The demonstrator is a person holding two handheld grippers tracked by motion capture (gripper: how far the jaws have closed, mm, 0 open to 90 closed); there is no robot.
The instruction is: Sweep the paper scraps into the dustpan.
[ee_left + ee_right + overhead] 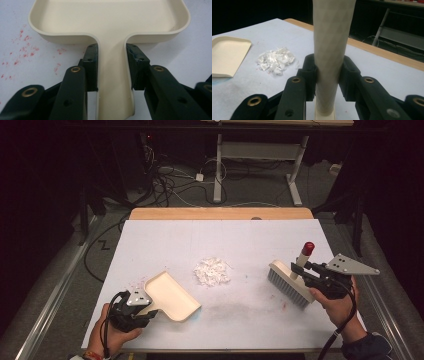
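We see the left tool (142,308) clenched on the flat handle of a cream dustpan (171,295), both jaws pressed against the handle's sides. The pan lies flat on the white tabletop (240,240), its open mouth angled toward a small heap of white shreds (212,271) near the middle. Our right tool (309,271) grips the pale handle of a hand brush (290,282), bristles down at the right, well apart from the heap. Red specks (23,48) dot the surface beside the pan.
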